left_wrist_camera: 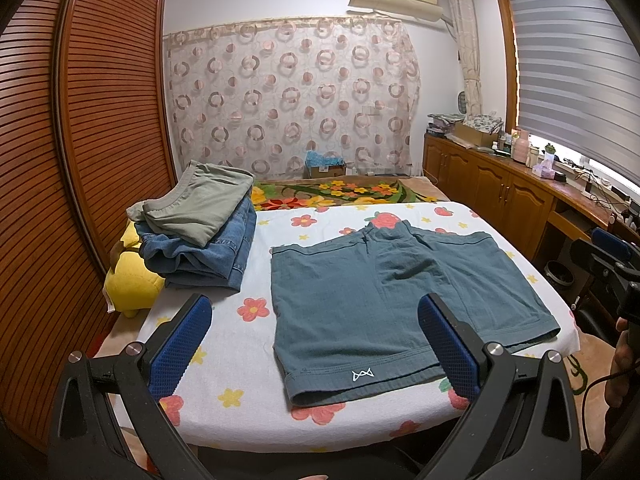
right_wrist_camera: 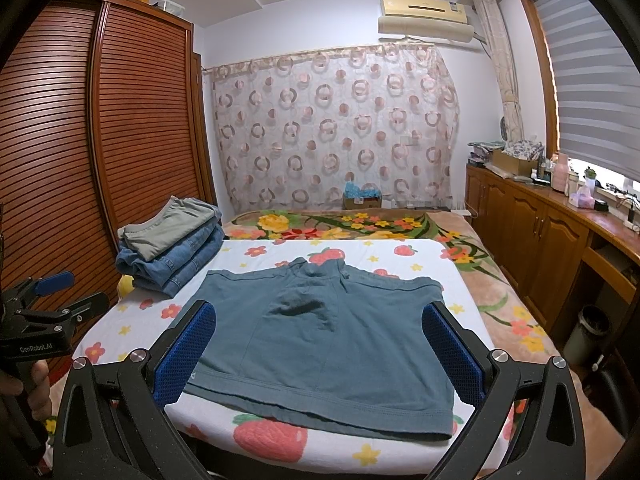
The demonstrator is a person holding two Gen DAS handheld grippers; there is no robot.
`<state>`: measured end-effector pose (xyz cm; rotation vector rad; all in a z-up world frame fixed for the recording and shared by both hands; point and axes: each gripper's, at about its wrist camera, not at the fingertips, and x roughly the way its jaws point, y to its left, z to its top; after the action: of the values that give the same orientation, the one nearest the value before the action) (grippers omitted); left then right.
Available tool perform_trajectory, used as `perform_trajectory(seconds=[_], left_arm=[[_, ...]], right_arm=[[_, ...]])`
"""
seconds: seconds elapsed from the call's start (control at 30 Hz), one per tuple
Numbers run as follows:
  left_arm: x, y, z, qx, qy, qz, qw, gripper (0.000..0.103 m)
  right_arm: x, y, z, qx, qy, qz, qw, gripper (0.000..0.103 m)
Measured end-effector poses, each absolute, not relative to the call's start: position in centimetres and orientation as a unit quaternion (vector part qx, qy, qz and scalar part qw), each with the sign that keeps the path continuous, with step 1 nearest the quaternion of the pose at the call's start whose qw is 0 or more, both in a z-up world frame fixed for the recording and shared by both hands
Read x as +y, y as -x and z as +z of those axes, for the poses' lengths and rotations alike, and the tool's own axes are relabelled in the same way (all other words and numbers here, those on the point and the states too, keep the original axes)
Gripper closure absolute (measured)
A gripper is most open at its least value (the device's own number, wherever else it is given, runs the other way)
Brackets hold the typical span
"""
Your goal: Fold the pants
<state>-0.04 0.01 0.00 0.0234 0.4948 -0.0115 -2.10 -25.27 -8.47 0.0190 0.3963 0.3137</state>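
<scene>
Ahead of both pairs of fingers, teal shorts [left_wrist_camera: 384, 300] lie spread flat on a white flowered sheet [left_wrist_camera: 240, 360] covering the bed, leg hems nearest, waistband farthest. The left gripper [left_wrist_camera: 314, 350] hangs above the near hem with fingers [left_wrist_camera: 180, 350] set wide, empty. The right gripper [right_wrist_camera: 318, 354] likewise stands wide apart, holding nothing, over the shorts' near edge. Beyond the left fingers, a stack of folded clothes [left_wrist_camera: 200, 232] rests on the sheet, apart from the shorts.
</scene>
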Motion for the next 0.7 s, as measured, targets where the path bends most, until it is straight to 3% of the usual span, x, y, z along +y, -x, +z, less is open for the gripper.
perform_trajectory(seconds=[0.7], left_arm=[[-1.5, -0.5, -1.7, 0.270, -0.009, -0.012, 0.963, 0.000]], right_arm=[[-25.5, 1.8, -8.9, 0.208, -0.011, 0.153, 0.966, 0.000]])
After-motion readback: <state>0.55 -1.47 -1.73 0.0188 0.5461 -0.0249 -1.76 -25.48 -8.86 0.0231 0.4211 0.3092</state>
